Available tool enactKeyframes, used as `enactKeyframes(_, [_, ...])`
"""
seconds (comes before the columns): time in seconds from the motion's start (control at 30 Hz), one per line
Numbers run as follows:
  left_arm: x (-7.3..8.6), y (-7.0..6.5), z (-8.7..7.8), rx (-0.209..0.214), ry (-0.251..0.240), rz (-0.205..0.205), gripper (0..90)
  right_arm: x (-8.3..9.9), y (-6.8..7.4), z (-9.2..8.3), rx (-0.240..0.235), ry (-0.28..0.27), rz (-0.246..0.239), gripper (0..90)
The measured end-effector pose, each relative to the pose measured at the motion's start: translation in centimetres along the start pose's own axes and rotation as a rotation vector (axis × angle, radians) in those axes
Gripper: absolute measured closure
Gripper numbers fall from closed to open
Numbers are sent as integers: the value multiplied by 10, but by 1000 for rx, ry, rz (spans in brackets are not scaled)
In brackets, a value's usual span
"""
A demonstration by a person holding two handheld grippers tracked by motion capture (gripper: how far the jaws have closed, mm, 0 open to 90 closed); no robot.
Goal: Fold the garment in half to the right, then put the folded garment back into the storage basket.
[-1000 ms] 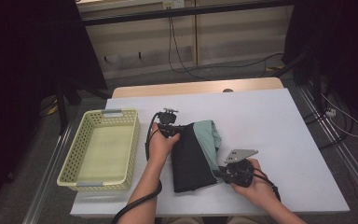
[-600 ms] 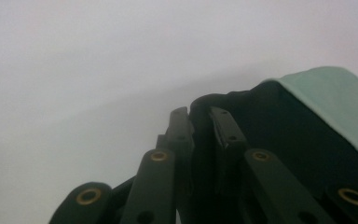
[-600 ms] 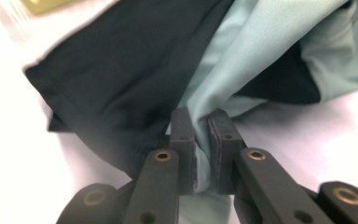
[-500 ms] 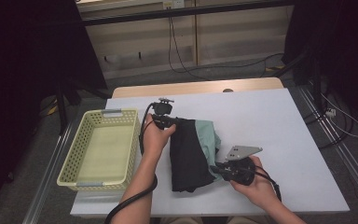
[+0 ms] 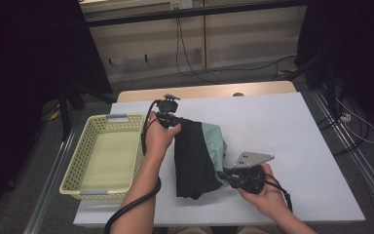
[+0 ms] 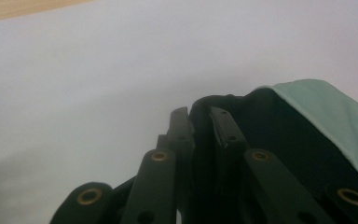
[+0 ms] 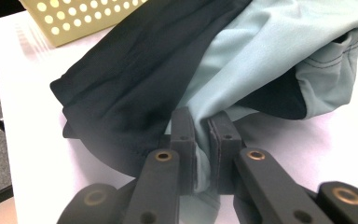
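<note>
left gripper [image 5: 171,120] has just been closing and now pinches the far black edge of the garment [image 5: 195,156], while the right gripper [image 5: 224,174] is clamped on its near mint edge. it's bunched mid-table beside the yellow basket [image 5: 83,170], so gripping both ends probably lets it lift without sagging.

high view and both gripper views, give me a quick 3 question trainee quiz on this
1. True or false: the pale yellow perforated plastic basket holds the black and mint green folded fabric garment.
2. Which colour of fabric does the right gripper pinch? A black B mint green C white
3. What is the left gripper shut on?

Key
1. False; it lies on the white table beside the basket.
2. B
3. The garment's black edge.
</note>
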State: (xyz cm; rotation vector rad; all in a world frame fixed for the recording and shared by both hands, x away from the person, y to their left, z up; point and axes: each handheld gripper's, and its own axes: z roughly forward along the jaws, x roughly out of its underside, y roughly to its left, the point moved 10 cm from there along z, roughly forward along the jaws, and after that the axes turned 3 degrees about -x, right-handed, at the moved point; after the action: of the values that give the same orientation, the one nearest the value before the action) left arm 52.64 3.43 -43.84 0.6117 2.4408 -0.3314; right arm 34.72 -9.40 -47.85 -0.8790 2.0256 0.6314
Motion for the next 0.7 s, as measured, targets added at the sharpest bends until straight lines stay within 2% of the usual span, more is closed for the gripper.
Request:
enactKeyframes(0.17, [-4, -1, -4, 1, 23, 1, 805, -1, 1, 2, 1, -7, 5, 830])
enactKeyframes(0.7, [-18, 5, -25, -15, 41, -4, 808, -13, 5, 5, -2, -50, -2, 830])
